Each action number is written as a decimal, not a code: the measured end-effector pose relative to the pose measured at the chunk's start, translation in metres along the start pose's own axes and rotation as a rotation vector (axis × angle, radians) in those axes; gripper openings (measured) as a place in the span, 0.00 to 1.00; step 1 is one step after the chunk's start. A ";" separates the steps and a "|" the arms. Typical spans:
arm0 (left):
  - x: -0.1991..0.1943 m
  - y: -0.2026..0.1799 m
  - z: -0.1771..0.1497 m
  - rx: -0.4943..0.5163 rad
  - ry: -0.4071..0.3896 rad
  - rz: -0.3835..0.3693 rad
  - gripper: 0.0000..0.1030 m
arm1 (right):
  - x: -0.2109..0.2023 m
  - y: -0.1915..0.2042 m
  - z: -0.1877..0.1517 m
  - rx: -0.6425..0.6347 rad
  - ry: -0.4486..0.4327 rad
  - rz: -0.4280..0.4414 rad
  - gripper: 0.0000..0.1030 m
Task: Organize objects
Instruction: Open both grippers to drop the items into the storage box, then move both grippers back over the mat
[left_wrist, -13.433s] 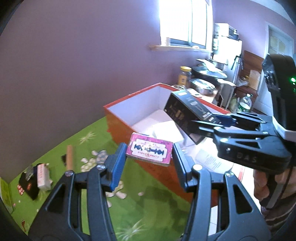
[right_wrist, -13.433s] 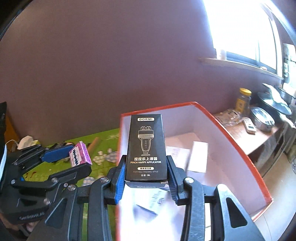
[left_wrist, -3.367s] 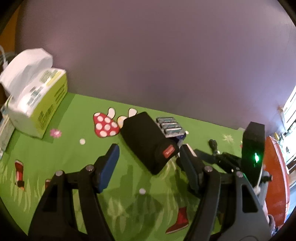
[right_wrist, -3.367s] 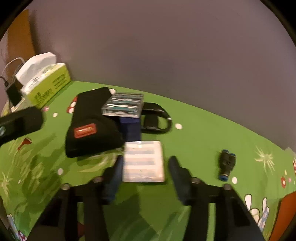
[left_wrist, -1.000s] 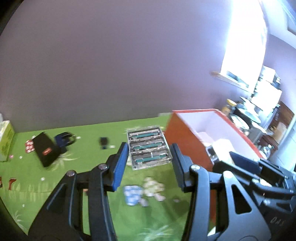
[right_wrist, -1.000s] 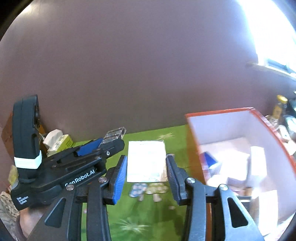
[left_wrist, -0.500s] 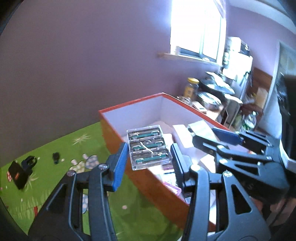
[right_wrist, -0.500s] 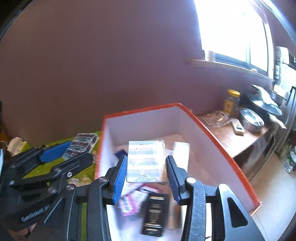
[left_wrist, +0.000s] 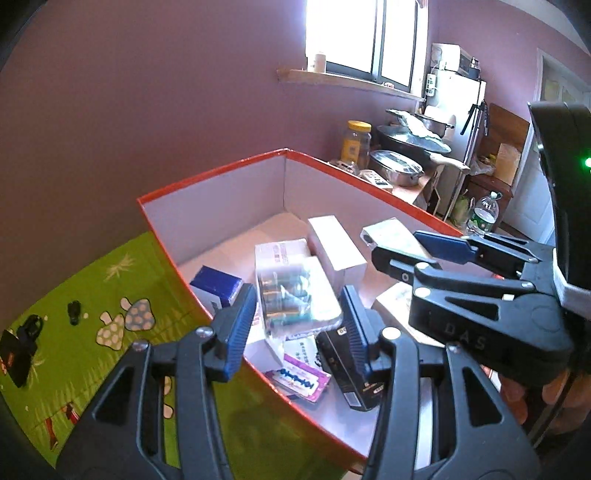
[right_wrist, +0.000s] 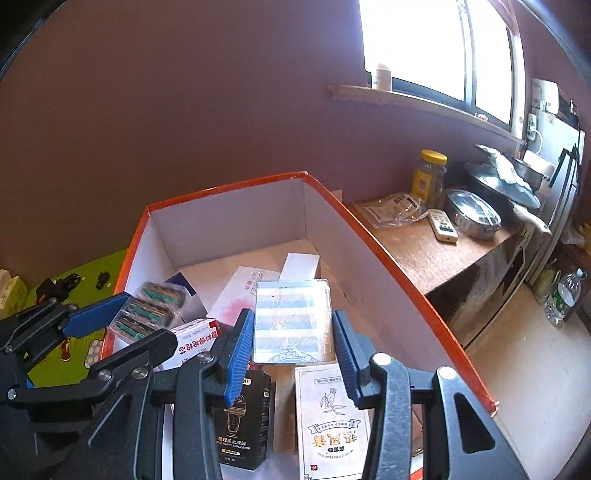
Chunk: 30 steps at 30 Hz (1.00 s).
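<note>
An orange box with white walls holds several small boxes. My left gripper hovers over its near left side with its jaws opening. The clear case of green cartridges is blurred between the blue pads, with thin gaps on both sides, so it looks loose. The right wrist view shows the same case tilted beside the left fingers. My right gripper is shut on a flat packet with pale blue stripes, above the box's middle. It enters the left wrist view as the right gripper.
Inside the box lie a black applicator box, a white box with green print, a pink blade packet and a blue box. The green mat carries a black pouch. A wooden counter with a jar and pans stands right.
Both grippers have travelled from over the green mat to above the box and tipped downward. The cartridge case, sharp and gripped before, now blurs between wider left jaws.
</note>
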<state>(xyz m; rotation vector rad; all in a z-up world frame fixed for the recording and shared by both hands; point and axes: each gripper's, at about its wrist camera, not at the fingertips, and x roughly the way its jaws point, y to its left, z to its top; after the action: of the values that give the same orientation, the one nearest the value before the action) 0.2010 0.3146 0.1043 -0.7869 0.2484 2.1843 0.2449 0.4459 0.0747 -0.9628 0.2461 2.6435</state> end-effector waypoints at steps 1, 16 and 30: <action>0.000 0.000 0.000 -0.001 -0.001 0.003 0.56 | 0.001 -0.001 0.000 0.002 0.004 -0.005 0.43; -0.016 0.017 -0.003 -0.048 -0.028 -0.002 0.73 | -0.007 0.009 0.004 -0.014 -0.018 -0.028 0.67; -0.042 0.070 -0.012 -0.114 -0.065 0.050 0.76 | -0.021 0.060 0.012 -0.109 -0.066 0.018 0.78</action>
<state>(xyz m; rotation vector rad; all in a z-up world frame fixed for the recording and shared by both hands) 0.1763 0.2371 0.1148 -0.7781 0.1120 2.2831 0.2322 0.3877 0.1004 -0.9088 0.0970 2.7240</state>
